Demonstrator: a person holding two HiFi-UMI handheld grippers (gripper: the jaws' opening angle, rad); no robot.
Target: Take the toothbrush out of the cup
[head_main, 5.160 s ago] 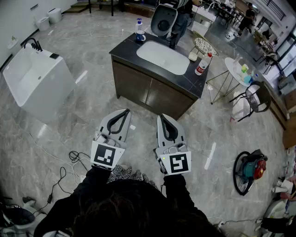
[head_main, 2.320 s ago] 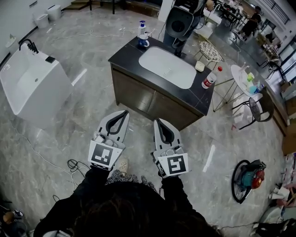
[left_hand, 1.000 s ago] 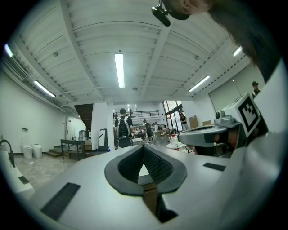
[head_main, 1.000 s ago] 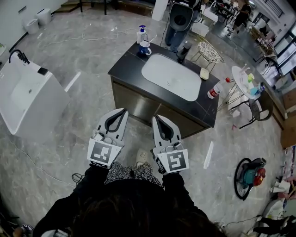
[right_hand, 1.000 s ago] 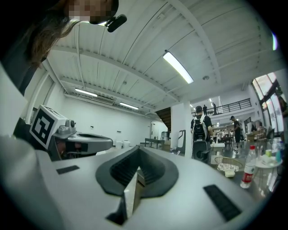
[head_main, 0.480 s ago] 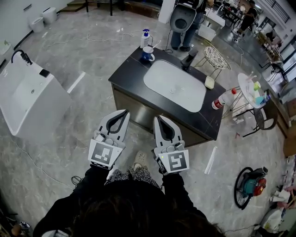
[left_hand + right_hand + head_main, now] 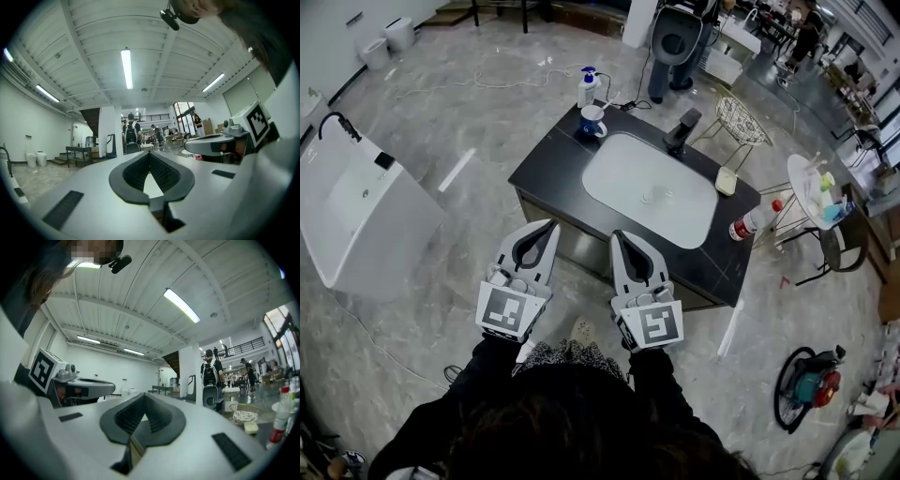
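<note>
Big open room w/ grey marble floor (image 7: 441, 112), white beamed ceiling w/ strip lights in both gripper views. Centre: black surface (image 7: 553, 155) on a wood cabinet, white oval basin (image 7: 647, 187) sunk in it, black tap (image 7: 682, 131) at the far rim. White tub (image 7: 356, 206) stands well apart on the L. Person (image 7: 675, 33) stands beyond the surface.

R side crowded: wire stool (image 7: 742, 120), round side table (image 7: 818, 183) w/ small items, chair (image 7: 841, 253), red-teal machine (image 7: 811, 384) on the floor nearer.

On the surface: bottle (image 7: 750, 222) lying near the R end, soap bar (image 7: 727, 180) by the basin, pump bottle (image 7: 585, 89) at the far L corner. Blue cup (image 7: 593, 122) just beside the pump; toothbrush (image 7: 603, 111) shows only as a thin pale stick leaning out of it, too small to be sure.

L hand-held gripper (image 7: 546, 231) and R hand-held gripper (image 7: 622, 240) both clenched, nothing btwn the jaws, side by side at the surface's near edge, well apart from the cup.

Open floor btwn tub and surface; cable (image 7: 534, 70) on the floor past the far L corner.
</note>
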